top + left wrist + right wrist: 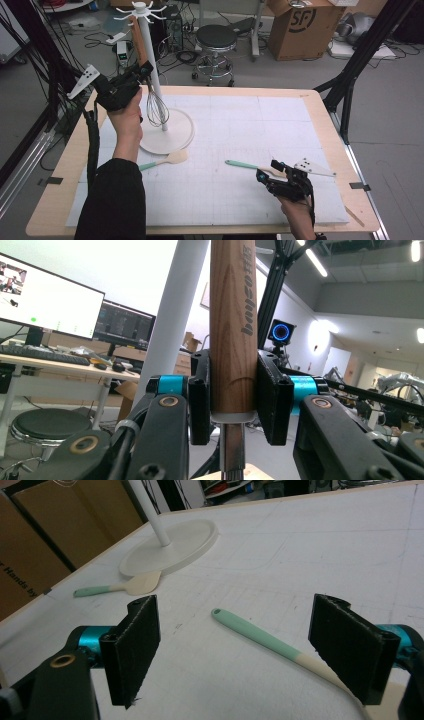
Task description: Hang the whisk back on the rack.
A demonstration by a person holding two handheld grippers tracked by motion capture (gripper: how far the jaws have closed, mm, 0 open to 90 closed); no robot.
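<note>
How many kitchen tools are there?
3. The whisk is held up beside the white stand by the left gripper. One spatula lies by the stand's base. Another spatula lies before the right gripper.

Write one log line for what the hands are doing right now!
left gripper: shut on whisk handle, beside rack | right gripper: open over spatula on table | second spatula: lying by rack base
</note>
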